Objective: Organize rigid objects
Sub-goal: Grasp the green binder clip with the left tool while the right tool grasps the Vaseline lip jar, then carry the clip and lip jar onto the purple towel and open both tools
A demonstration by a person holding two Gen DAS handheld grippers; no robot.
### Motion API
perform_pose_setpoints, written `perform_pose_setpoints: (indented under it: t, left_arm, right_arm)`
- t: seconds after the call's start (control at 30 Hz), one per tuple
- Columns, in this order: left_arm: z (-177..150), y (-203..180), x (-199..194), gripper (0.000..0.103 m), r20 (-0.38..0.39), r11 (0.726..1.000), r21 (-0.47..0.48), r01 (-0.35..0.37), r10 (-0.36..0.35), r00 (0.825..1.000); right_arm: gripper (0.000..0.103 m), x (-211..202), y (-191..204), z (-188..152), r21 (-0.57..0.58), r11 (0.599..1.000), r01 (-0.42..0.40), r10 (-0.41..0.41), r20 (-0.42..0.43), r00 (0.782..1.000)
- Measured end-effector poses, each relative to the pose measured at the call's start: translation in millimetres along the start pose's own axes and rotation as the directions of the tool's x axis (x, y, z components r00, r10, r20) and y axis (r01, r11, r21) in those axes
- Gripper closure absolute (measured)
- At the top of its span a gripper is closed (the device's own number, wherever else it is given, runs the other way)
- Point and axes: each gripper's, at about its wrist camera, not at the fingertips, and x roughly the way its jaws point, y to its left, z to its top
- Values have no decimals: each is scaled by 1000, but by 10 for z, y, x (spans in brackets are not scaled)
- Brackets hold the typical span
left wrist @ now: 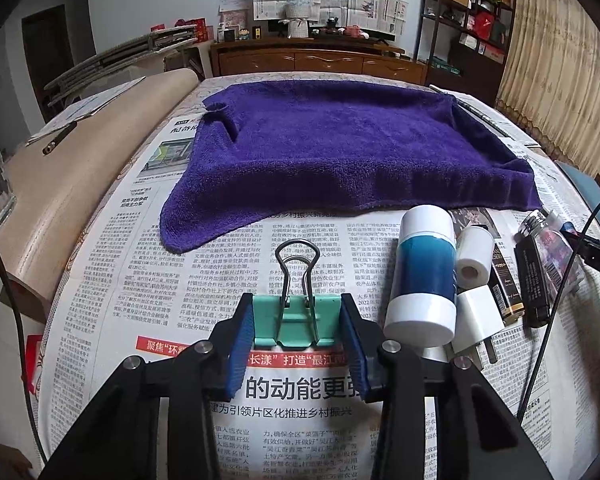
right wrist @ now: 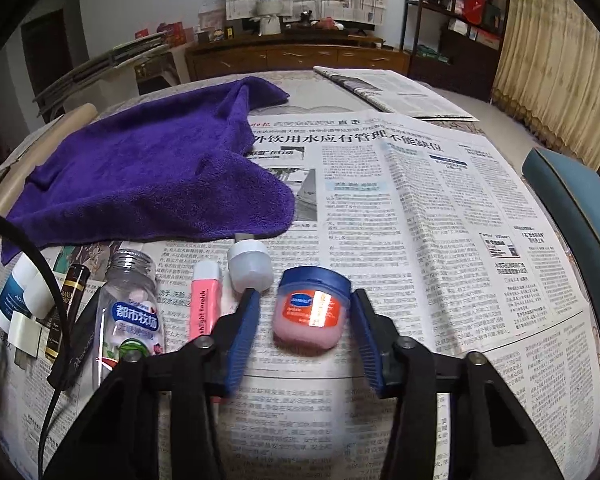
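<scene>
A teal binder clip (left wrist: 296, 320) with its wire handles pointing away lies on the newspaper-covered table (left wrist: 140, 280). My left gripper (left wrist: 297, 306) is shut on it, with a blue pad against each side. In the right wrist view a small pink jar with a blue lid (right wrist: 310, 312) lies on the newspaper between the fingers of my right gripper (right wrist: 306, 298). The right pad is at the jar's edge and a gap shows on the left, so this gripper is open. A purple towel (left wrist: 340, 148) is spread behind the clip.
Right of the clip lie a blue-and-white bottle (left wrist: 424, 276), a white roll (left wrist: 474, 258), a white plug (left wrist: 478, 312), a dark tube (left wrist: 504, 284) and a clear bottle (left wrist: 552, 248). Left of the jar are a white-capped item (right wrist: 250, 266), a pink highlighter (right wrist: 204, 304) and a clear bottle (right wrist: 134, 312).
</scene>
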Motion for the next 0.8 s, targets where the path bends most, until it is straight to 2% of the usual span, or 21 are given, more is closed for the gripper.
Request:
perform_pose_setpoints:
  t: [0.03, 0.2, 0.47, 0.8]
  left_arm:
    - [1, 8, 1, 64, 0, 1000, -1, 1, -1, 1000]
    - [-10, 99, -10, 64, 7, 999, -39, 23, -23, 1000]
    - [23, 131, -72, 64, 26, 999, -42, 29, -28, 999]
    - [220, 196, -432, 64, 90, 996, -61, 60, -54, 994]
  right_arm:
    - [65, -1, -15, 4, 4, 1000, -1, 1, 1, 1000]
    - [66, -32, -83, -5, 29, 999, -43, 43, -3, 999]
    - [66, -210, -153, 5, 35, 998, -48, 47, 22, 999]
    - [66, -432, -93, 88, 48, 993, -110, 107, 59, 993]
